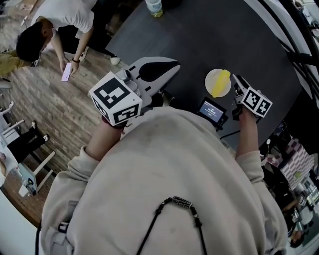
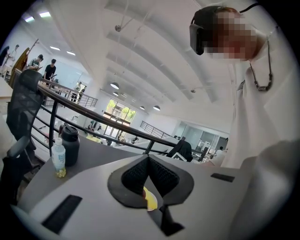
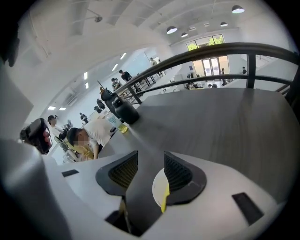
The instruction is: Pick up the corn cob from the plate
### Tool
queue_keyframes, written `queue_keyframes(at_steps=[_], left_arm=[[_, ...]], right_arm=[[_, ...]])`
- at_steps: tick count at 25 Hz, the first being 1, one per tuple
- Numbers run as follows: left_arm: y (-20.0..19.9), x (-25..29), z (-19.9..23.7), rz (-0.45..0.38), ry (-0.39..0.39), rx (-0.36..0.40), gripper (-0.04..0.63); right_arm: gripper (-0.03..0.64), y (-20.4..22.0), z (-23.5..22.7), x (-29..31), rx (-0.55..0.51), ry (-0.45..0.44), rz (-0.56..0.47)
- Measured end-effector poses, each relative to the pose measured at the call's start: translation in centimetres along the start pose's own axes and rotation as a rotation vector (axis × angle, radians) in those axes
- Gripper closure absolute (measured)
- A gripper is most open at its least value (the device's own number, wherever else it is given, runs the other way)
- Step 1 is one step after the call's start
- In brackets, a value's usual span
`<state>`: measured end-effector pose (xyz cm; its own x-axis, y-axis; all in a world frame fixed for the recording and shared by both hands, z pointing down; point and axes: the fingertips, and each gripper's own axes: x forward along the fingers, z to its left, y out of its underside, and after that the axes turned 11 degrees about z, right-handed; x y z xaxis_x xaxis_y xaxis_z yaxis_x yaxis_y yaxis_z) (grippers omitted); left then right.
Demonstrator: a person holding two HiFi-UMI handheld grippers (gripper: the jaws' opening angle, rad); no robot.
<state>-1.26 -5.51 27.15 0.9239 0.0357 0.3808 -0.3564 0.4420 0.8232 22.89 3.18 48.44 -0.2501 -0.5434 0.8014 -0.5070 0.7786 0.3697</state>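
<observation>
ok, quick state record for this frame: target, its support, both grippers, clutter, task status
target: corn cob, yellow, lying on the plate
support: plate is pale and round, on the dark table
right gripper: jaws apart, nothing between them, close to the plate's right edge in the head view
left gripper: jaws together, empty, off to the plate's left
clutter: clear bottle at the table's far edge
status: cob not yet gripped
</observation>
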Motion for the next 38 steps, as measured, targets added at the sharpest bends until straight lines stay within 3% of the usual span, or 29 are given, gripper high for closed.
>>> queue_keyframes(at_steps=[12, 21, 32, 38], left_arm=[[1.6, -0.8, 0.4, 0.024, -0.066, -0.027, 0.595], [2.4, -0.5, 0.3, 0.045, -0.078, -0.047, 0.595], [2.6, 0.1, 0.4, 0.059, -0.085, -0.052, 0.595], [2.3, -0.1, -0.1, 0.048, -0.092, -0.051, 0.595]], right_arm=[[0.412, 5.1, -5.4, 5.9, 0.063, 0.085, 0.164], [0.351, 6.4, -7.0, 7.6, 0.103, 0.100, 0.214], [0.318, 7.0, -7.1, 9.3, 0.080, 0.103, 0.271], [0.318, 8.0, -7.4, 10.1, 0.021, 0.162, 0.325]])
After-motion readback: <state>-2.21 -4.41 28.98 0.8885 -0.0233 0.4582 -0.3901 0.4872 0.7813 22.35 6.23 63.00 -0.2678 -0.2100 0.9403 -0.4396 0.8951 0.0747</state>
